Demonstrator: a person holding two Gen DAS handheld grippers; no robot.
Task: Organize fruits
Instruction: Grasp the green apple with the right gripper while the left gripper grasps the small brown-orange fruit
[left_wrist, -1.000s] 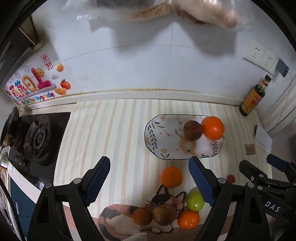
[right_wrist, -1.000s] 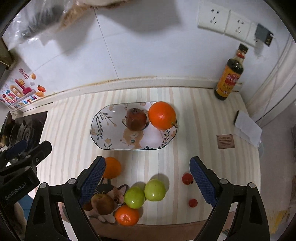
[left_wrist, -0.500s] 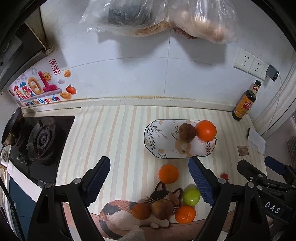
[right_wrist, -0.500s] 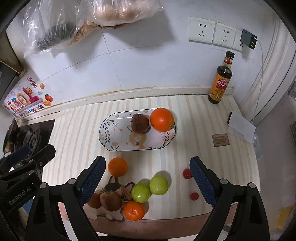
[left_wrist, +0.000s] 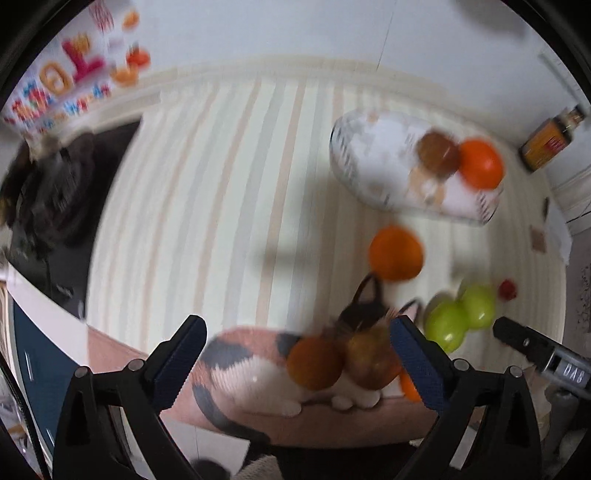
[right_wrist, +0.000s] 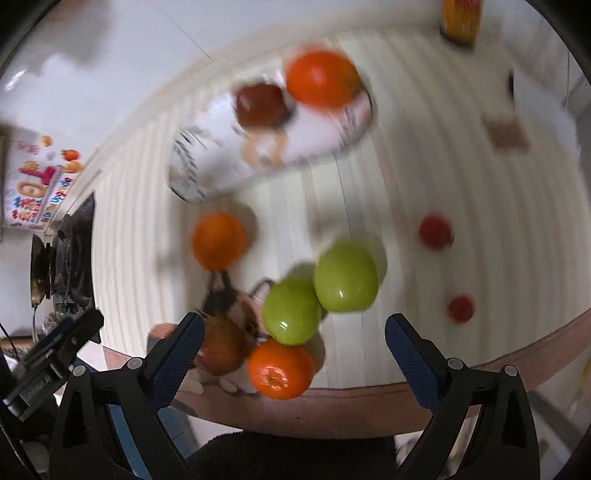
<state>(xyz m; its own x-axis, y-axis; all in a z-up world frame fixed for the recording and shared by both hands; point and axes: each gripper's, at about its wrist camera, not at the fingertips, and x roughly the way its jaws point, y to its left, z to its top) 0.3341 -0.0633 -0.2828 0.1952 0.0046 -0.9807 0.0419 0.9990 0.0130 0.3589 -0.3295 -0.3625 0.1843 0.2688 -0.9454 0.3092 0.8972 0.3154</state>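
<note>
Fruits blurred, two glossy green apples (right_wrist: 321, 291), seemingly round oranges (right_wrist: 280, 369)

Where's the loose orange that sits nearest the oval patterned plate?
In the right wrist view the orange lies on the striped counter, just below the plate's left end, above the cat-shaped mat.

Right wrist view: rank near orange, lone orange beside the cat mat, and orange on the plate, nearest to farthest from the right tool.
1. Small orange at the counter's front edge, between the open tool's fingers.
2. Lone orange, mid-counter, left.
3. Large orange on the oval floral plate, far back.
</note>
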